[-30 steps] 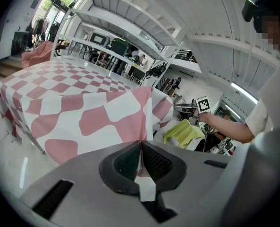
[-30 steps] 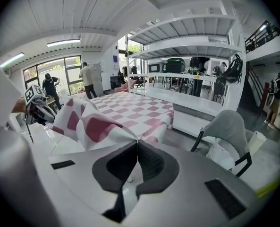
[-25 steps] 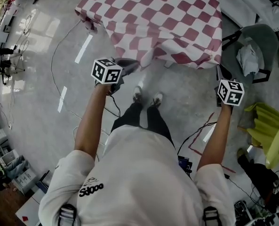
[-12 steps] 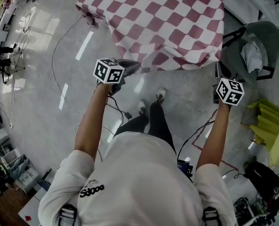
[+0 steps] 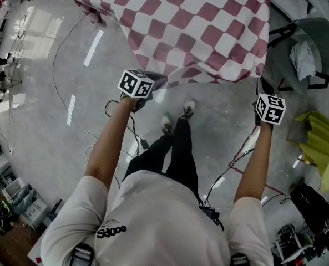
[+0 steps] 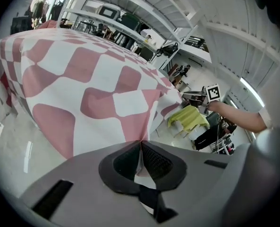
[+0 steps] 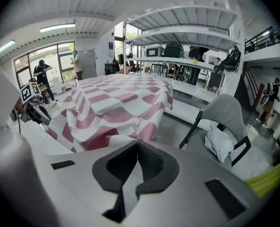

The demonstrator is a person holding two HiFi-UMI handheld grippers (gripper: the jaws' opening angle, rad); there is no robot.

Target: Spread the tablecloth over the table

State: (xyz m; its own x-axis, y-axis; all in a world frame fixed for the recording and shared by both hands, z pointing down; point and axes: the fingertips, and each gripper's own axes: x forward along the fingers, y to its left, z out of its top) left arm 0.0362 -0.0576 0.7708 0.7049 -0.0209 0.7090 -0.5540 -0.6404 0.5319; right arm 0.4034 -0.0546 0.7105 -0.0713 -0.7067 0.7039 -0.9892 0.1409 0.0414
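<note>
I have my left gripper [image 6: 140, 144] and right gripper [image 7: 137, 144] each clamped on the tablecloth's [image 5: 197, 26] near hem, which runs crosswise off the table's near side, cloth draped over it ahead, both hands equally close.
</note>
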